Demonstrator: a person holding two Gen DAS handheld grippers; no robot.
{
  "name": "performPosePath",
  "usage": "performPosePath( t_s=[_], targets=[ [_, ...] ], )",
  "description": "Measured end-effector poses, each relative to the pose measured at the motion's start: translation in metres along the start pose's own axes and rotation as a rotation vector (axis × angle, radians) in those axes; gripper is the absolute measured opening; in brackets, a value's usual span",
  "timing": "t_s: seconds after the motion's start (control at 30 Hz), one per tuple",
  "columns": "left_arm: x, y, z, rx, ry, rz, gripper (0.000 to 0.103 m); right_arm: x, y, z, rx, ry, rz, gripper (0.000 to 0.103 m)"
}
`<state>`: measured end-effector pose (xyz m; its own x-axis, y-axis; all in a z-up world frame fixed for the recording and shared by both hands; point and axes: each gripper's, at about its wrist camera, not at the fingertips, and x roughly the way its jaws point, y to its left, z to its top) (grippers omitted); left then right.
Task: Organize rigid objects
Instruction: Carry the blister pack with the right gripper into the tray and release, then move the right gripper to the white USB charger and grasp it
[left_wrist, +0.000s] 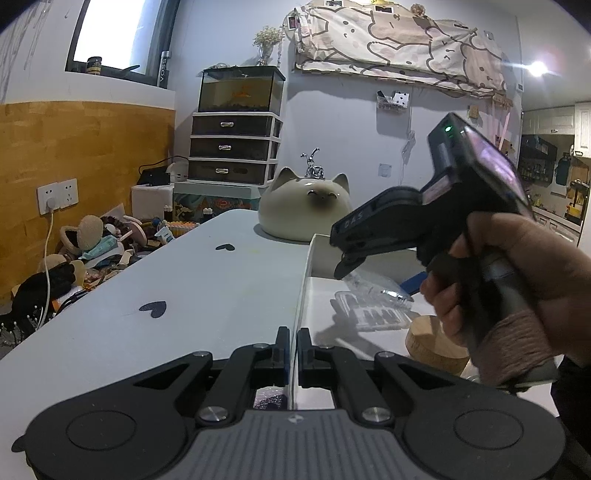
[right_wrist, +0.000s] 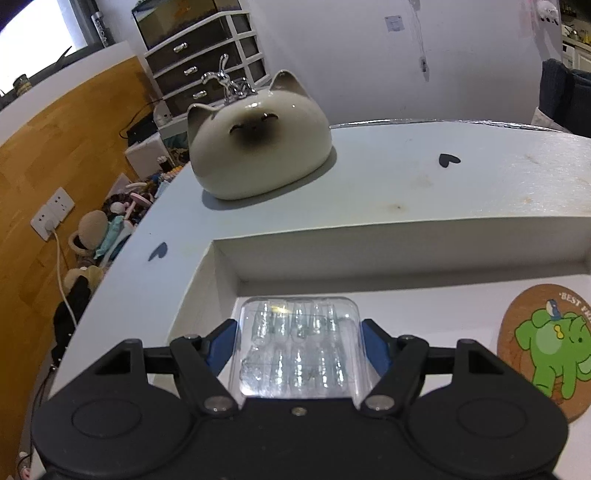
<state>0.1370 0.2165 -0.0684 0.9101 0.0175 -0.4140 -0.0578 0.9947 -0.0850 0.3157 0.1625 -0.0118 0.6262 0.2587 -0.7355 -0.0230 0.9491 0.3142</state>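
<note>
The right gripper (right_wrist: 299, 343) pinches the clear case (right_wrist: 297, 345) over the tray (right_wrist: 369, 254), coaster (right_wrist: 543, 350) at three o'clock, probably to set it inside; the left gripper (left_wrist: 292, 350), jaws pressed together on the tray's wall, steadies it.

Leaving bare table (right_wrist: 424, 184) open across upper right of the frame. Blocking upper left: cat figurine (right_wrist: 258, 147). Walling in lower centre: tray rim (right_wrist: 369, 251).

Clear plastic blister case (right_wrist: 299, 350), rounded corners w/ two rows of moulded pockets, sits between the right gripper's (right_wrist: 299, 347) blue pads over the white tray (right_wrist: 369, 254), near its left wall; can't tell if it touches the floor. Round cork coaster (right_wrist: 546, 350) w/ green elephant print & "BEST" lettering lies flat on the tray floor at right, apart from the case. Tray itself is shallow, white, low-walled, on the pale worktop (right_wrist: 406, 177).
</note>
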Motion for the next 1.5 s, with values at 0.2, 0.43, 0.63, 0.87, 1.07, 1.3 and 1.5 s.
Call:
performPosePath(
  t_s=[0.2, 0.43, 0.63, 0.87, 1.07, 1.3, 1.5],
  targets=[
    [0.000, -0.001, 0.000, 0.002, 0.000, 0.001, 0.003, 0.005, 0.007, -0.002, -0.037, 0.005, -0.010, 0.078],
    [0.000, 0.000, 0.000, 0.007, 0.000, 0.005, 0.003, -0.017, 0.011, -0.003, -0.093, -0.019, 0.021, 0.091],
    [0.001, -0.002, 0.001, 0.018, 0.001, 0.014, 0.003, -0.054, 0.005, -0.006, -0.178, -0.063, 0.064, 0.091],
    [0.000, -0.004, 0.000, 0.031, 0.001, 0.025, 0.004, -0.097, -0.012, -0.011, -0.265, -0.115, 0.095, 0.093],
    [0.000, -0.006, 0.001, 0.043, 0.001, 0.035, 0.004, -0.135, -0.044, -0.016, -0.328, -0.169, 0.105, 0.096],
    [0.000, -0.006, 0.001, 0.047, 0.001, 0.038, 0.004, -0.180, -0.095, -0.022, -0.363, -0.249, 0.077, 0.100],
    [0.000, -0.007, 0.001, 0.058, 0.002, 0.047, 0.005, -0.214, -0.148, -0.030, -0.336, -0.311, 0.016, 0.103]
  ],
)
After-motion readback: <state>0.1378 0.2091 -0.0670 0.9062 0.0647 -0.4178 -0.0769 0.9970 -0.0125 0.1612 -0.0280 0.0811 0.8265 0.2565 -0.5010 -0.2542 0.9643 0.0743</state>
